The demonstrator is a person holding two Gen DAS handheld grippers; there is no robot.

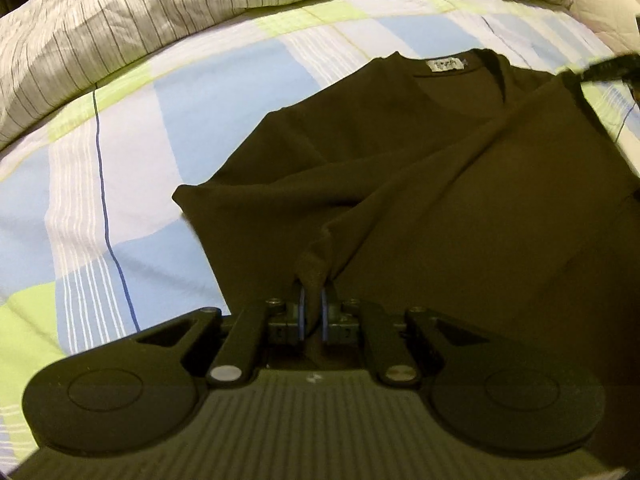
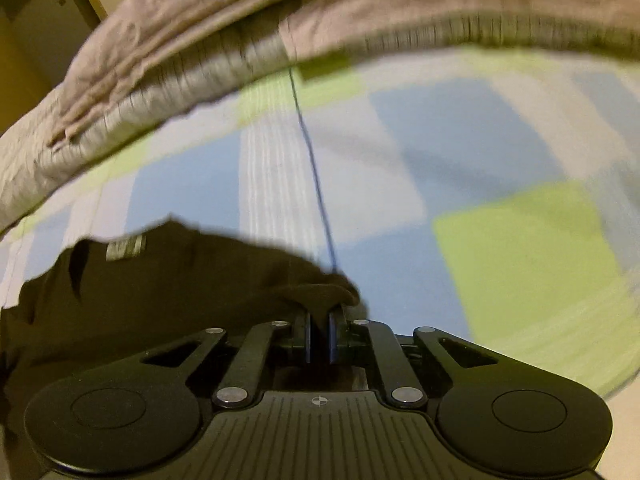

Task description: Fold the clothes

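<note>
On a bed [image 1: 100, 152] with a blue, green and white checked sheet lies a dark shirt [image 1: 460, 184], collar towards a striped duvet [image 1: 120, 20] along the far edge. The left gripper [image 1: 313, 300] and right gripper [image 2: 320, 320] each have jaws clamped on a pinch of its fabric.

A pale neck label [image 1: 447, 65] sits inside the collar of a dark shirt [image 1: 420, 168]; its dark print is too blurred to read; no other text is legible.
</note>
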